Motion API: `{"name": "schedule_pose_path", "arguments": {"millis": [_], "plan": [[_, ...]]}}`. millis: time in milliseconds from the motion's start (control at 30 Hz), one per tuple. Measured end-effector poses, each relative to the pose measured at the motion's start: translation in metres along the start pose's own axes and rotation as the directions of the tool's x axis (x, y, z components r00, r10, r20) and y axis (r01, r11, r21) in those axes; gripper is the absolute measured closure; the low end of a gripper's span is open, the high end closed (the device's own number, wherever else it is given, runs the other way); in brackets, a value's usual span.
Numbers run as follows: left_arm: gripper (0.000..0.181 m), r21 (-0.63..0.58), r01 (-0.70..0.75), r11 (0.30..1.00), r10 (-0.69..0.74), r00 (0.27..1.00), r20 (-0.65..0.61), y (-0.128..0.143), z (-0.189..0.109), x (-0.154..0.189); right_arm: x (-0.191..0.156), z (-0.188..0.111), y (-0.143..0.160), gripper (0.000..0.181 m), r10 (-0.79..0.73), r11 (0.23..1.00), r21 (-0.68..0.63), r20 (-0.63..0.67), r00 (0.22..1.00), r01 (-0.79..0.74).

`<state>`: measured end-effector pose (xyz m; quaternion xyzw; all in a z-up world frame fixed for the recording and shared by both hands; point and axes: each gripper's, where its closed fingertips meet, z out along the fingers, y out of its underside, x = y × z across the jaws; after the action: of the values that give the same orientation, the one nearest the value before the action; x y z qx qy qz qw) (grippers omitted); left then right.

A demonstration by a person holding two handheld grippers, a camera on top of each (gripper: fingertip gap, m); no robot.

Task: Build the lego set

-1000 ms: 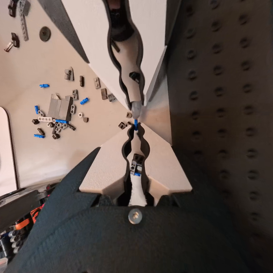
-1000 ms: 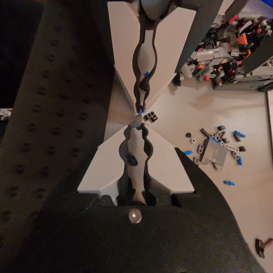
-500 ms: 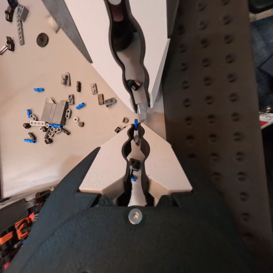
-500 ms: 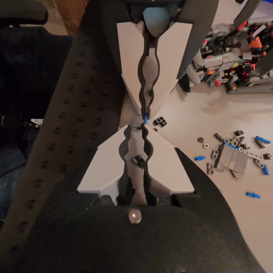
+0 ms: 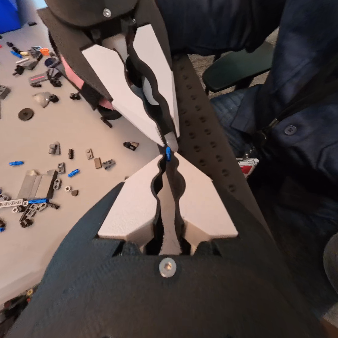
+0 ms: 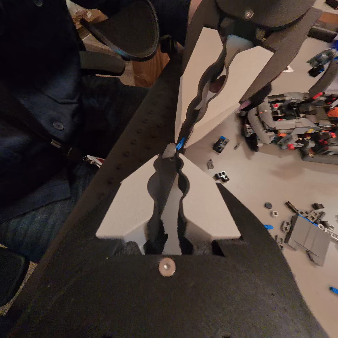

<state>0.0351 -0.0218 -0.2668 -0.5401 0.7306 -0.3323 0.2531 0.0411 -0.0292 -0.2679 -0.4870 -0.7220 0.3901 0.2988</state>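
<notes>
While both tools meet tip to tip above the table edge, the left gripper (image 5: 167, 158) pinches a small blue connector pin (image 5: 167, 154) between its closed cream fingertips, the ridged plastic peg standing out beyond them. Opposite, the right gripper (image 6: 171, 155) is clamped on a rounded grey lego piece (image 6: 169, 151), matte and smooth, whose tip touches or all but touches the pin. Each tool has wavy black rubber lining inside wedge-shaped pale fingers on a rough black body. From the left wrist view, loose parts lie scattered on the beige tabletop (image 5: 60, 237): a dark grey sloped block assembly (image 5: 39, 184), spare blue pins (image 5: 73, 173), small grey plates (image 5: 89, 154) and a black disc (image 5: 26, 114). Only the right wrist view shows a large part-built grey model (image 6: 292, 126) with red and orange details at the far side, plus a black connector (image 6: 222, 176) lying near the fingers. Beside the table's black perforated rail (image 5: 206, 146) sits a person in dark blue clothing (image 5: 301, 109).
</notes>
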Motion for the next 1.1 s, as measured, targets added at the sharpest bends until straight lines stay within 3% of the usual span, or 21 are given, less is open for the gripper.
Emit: {"name": "schedule_pose_path", "arguments": {"millis": [233, 467, 567, 767, 1100], "plan": [[0.179, -0.147, -0.037, 0.988, 0.029, 0.998, -0.051, 0.023, 0.020, 0.012, -0.009, 0.012, 0.024, 0.168, 0.029, 0.990, -0.142, 0.048, 0.998, -0.021], [0.179, -0.148, -0.019, 0.989, 0.012, 0.999, -0.048, 0.025, 0.023, 0.010, -0.001, 0.005, 0.030, 0.150, 0.076, 0.970, -0.226, -0.052, 0.996, -0.086], [0.179, -0.158, -0.030, 0.987, 0.022, 0.998, -0.052, 0.026, 0.025, 0.012, 0.000, -0.001, 0.037, 0.154, 0.117, 0.948, -0.281, -0.134, 0.984, -0.151], [0.179, -0.156, -0.022, 0.988, 0.018, 0.999, -0.032, 0.021, 0.027, 0.010, -0.010, 0.001, 0.033, 0.159, 0.203, 0.911, -0.296, -0.287, 0.936, -0.288], [0.179, -0.170, -0.021, 0.985, 0.018, 1.000, -0.017, 0.021, 0.030, 0.010, -0.010, 0.012, 0.034, 0.169, 0.212, 0.911, -0.273, -0.331, 0.919, -0.309]]}}
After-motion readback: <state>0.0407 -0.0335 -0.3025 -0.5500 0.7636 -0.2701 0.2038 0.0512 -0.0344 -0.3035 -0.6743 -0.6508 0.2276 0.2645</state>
